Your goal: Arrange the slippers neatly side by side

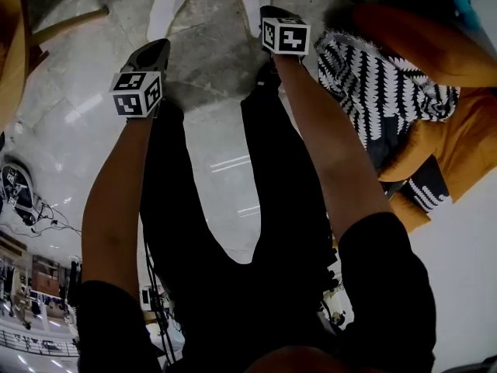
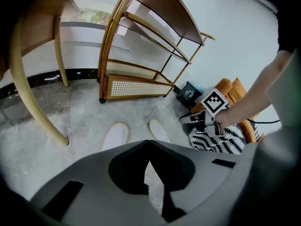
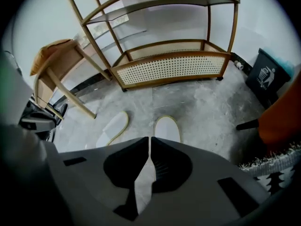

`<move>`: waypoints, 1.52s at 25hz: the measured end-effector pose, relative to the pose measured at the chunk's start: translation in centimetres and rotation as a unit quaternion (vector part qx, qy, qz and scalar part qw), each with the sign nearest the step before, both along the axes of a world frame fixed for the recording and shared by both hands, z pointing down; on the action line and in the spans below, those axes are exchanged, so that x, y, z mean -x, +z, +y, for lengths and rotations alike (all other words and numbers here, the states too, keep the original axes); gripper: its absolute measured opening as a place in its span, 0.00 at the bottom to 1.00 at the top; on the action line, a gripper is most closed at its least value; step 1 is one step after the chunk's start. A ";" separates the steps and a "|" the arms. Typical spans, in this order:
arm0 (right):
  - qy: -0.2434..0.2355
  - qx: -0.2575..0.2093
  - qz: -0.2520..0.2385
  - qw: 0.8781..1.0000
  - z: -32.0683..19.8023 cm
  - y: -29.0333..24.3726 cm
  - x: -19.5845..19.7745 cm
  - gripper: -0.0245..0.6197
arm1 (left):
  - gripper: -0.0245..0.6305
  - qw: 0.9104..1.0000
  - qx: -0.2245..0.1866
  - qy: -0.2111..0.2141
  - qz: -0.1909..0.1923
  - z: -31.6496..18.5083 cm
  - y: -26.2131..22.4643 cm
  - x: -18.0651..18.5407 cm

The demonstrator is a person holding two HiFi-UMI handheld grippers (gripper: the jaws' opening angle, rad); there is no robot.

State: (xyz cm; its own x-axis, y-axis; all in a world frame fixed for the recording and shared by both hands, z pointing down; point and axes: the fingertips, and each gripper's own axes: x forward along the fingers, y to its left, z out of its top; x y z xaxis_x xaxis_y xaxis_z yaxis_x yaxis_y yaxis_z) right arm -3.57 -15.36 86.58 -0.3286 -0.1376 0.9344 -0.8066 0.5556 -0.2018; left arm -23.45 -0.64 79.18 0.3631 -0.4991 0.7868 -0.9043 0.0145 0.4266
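Two white slippers lie flat on the grey, mottled stone floor (image 1: 206,68), on the far side of both grippers. The left slipper (image 3: 113,128) is long and soft-looking, edged with a pale yellow rim, and lies at a slant. The right slipper (image 3: 168,128) has the same rounded toe and yellow rim and lies straighter. A strip of bare floor separates them, so they are near each other but neither touching nor parallel.

The left gripper (image 2: 149,143) has its smooth grey jaws pressed together tip to tip, with nothing between them. The right gripper (image 3: 149,139) is likewise closed to a hairline slit and holds nothing. Both hang above the floor on the near side of the slippers, each with a black-and-white marker cube on it.

Farther off stands a curved wooden shelf (image 3: 174,65) with a woven cane panel low down. A dark bin (image 3: 268,76) stands to the right of it. A pale wooden stool (image 3: 56,62) with round, splayed legs is at the left. At the right, a zigzag black-and-white fabric (image 1: 380,92) drapes over an orange seat (image 1: 458,146)
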 end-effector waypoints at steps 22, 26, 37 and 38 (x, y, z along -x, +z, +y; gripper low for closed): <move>-0.058 0.064 -0.027 0.996 11.1 -8.8 -3.1 0.10 | 0.06 0.996 0.087 0.021 -0.026 5.4 -4.0 0.5; -0.099 0.063 -0.017 0.993 11.1 -6.7 -3.9 0.10 | 0.06 0.997 0.076 0.019 -0.025 3.7 -2.0 0.5; -0.018 0.050 -0.057 0.997 7.6 0.6 -3.1 0.10 | 0.21 0.998 0.019 0.006 -0.058 -4.2 5.2 2.7; 0.005 0.048 -0.066 0.997 7.0 1.2 -2.9 0.10 | 0.21 0.997 0.027 0.013 -0.067 -4.4 6.4 3.0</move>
